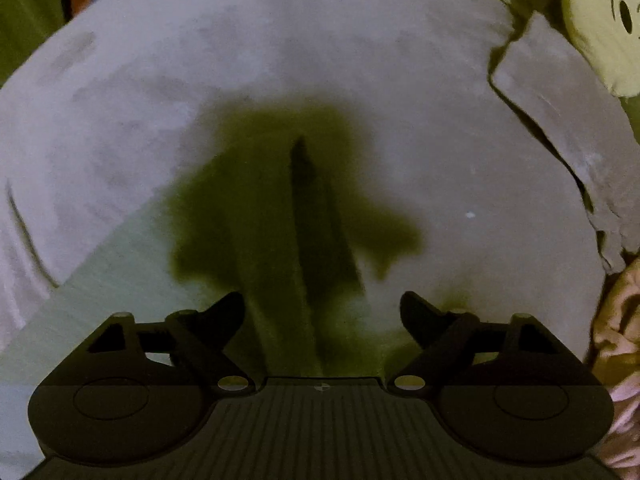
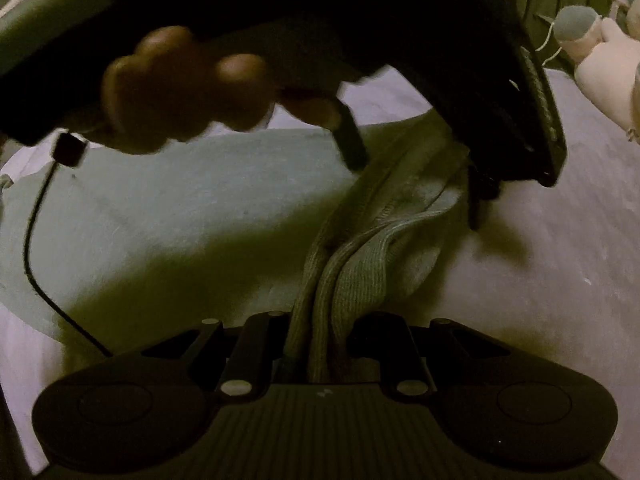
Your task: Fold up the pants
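Note:
The pale green pants [image 2: 168,216] lie flat on a lilac bed sheet [image 2: 560,264]. My right gripper [image 2: 320,332] is shut on the pants' ribbed cuff [image 2: 352,264], bunched between its jaws. My left gripper [image 1: 322,312] is open and empty, hovering over the pants' edge [image 1: 120,280] and its own shadow [image 1: 288,208]. In the right wrist view the left gripper [image 2: 476,184] and the hand holding it [image 2: 180,88] hang above the pants, just past the cuff.
A black cable [image 2: 36,240] runs over the pants at the left. A yellow plush toy [image 1: 600,28] and a folded sheet flap [image 1: 560,128] sit at the back right. Crumpled pinkish cloth [image 1: 620,340] lies at the right. A pale plush toy [image 2: 600,64] is far right.

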